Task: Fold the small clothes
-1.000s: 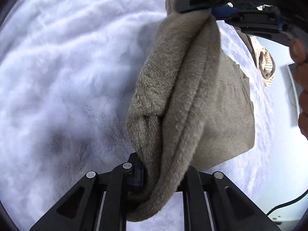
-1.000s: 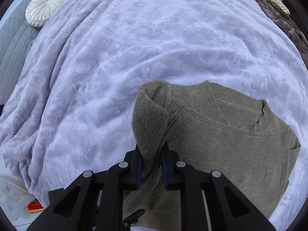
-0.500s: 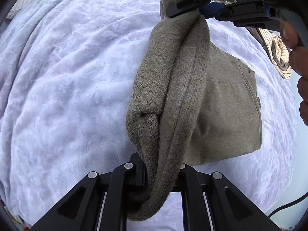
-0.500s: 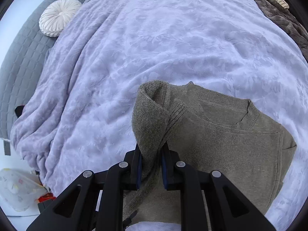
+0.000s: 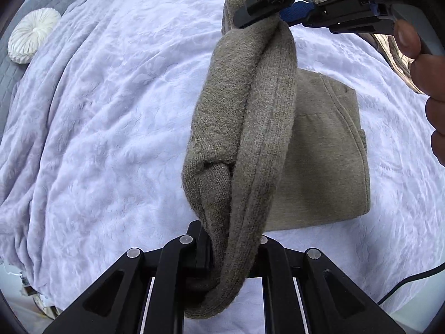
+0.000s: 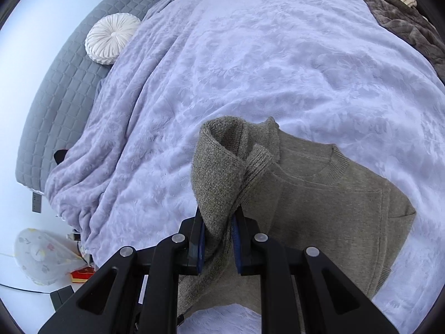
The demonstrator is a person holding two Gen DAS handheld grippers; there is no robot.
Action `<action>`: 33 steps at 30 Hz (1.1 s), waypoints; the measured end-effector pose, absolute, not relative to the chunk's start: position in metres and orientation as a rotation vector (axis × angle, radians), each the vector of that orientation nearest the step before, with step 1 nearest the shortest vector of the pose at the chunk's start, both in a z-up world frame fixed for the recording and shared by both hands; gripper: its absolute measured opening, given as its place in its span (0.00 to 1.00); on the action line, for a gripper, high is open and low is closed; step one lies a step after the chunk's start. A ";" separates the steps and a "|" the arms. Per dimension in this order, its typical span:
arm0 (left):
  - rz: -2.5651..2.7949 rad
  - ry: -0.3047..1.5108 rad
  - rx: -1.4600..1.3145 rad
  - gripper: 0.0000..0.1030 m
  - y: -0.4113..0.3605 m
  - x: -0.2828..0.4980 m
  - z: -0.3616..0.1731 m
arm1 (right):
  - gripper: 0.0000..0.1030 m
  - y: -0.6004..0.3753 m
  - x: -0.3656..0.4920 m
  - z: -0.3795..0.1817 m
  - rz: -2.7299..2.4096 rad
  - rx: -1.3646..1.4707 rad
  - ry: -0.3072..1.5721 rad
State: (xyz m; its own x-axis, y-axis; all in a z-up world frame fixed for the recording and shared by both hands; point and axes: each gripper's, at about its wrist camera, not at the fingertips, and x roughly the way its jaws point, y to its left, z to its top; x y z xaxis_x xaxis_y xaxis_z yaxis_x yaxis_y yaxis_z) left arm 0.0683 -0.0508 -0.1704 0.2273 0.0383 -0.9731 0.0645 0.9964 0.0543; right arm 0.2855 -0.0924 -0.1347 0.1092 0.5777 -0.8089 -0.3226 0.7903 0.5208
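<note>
An olive-brown knitted sweater [image 5: 244, 128] hangs as a thick roll between both grippers, while its body lies flat on the lilac blanket [image 5: 111, 111]. My left gripper [image 5: 230, 245] is shut on the lower end of the roll. My right gripper [image 5: 281, 16], held by a hand [image 5: 428, 83], pinches the upper end. In the right wrist view the right gripper [image 6: 218, 239] is shut on a folded edge of the sweater [image 6: 319, 208] beside its round collar. The part of the cloth between the pads is hidden.
The blanket [image 6: 250, 55] covers a wide bed. A round white cushion [image 6: 112, 37] rests on the grey quilted frame [image 6: 61, 89] at far left. A brown garment pile [image 6: 403, 14] lies at far right. A patterned white object [image 6: 41, 258] sits on the floor. A cable [image 5: 403, 284] trails bottom right.
Both grippers have risen and drifted across the bed with the sweater's edge held. More of the blanket, the cushion and the bed frame has come into view.
</note>
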 end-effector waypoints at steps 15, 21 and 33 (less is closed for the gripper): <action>-0.052 1.396 0.227 0.13 -0.124 0.066 -0.185 | 0.15 -0.164 0.294 -0.152 0.774 0.255 1.296; -0.083 1.405 0.294 0.13 -0.147 0.065 -0.192 | 0.15 -0.186 0.297 -0.161 0.786 0.259 1.292; -0.124 1.441 0.332 0.13 -0.176 0.068 -0.205 | 0.15 -0.214 0.301 -0.176 0.815 0.258 1.270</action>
